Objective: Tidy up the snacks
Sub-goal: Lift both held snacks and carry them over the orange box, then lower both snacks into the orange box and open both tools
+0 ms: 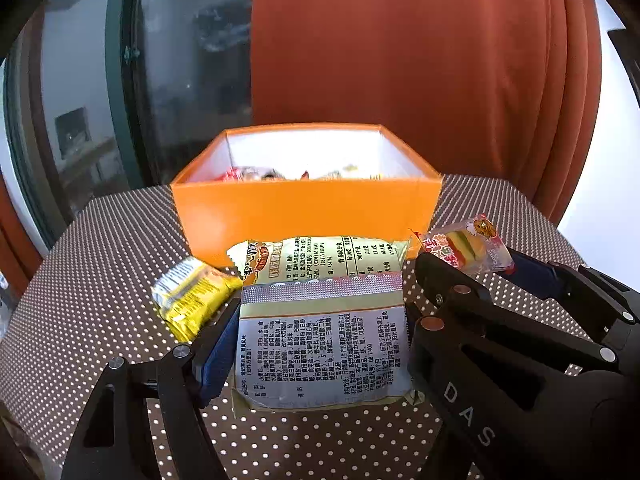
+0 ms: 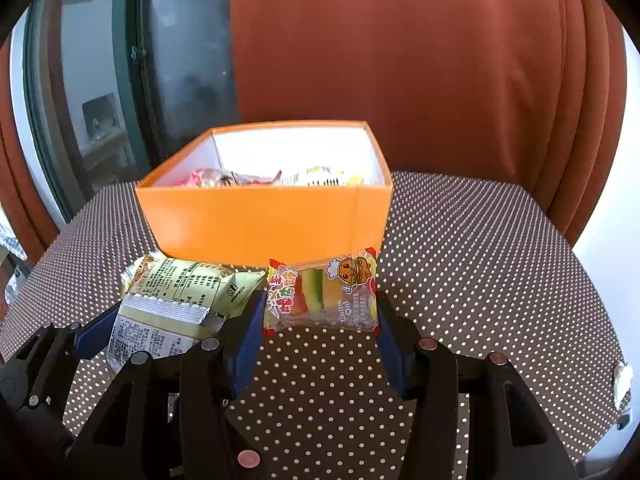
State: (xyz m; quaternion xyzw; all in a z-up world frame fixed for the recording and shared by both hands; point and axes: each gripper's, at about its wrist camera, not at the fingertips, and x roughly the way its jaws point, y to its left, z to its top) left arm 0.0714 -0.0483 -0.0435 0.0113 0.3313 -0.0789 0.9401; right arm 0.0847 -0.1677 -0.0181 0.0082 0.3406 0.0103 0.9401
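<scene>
From the left wrist, the left gripper [image 1: 320, 344] pinches a large noodle packet [image 1: 324, 328] just before the orange box [image 1: 304, 212], which already holds several snacks; a yellow packet [image 1: 192, 300] lies on the table's near left. From the right wrist, the right gripper [image 2: 320, 320] pinches a burger candy [image 2: 324, 296] near the box, so I judge three snacks are left.

A rust curtain [image 1: 420, 52] hangs at twelve o'clock, a dark window [image 1: 188, 72] at ten, behind a dotted table [image 2: 480, 260]; daylight glares at three.
</scene>
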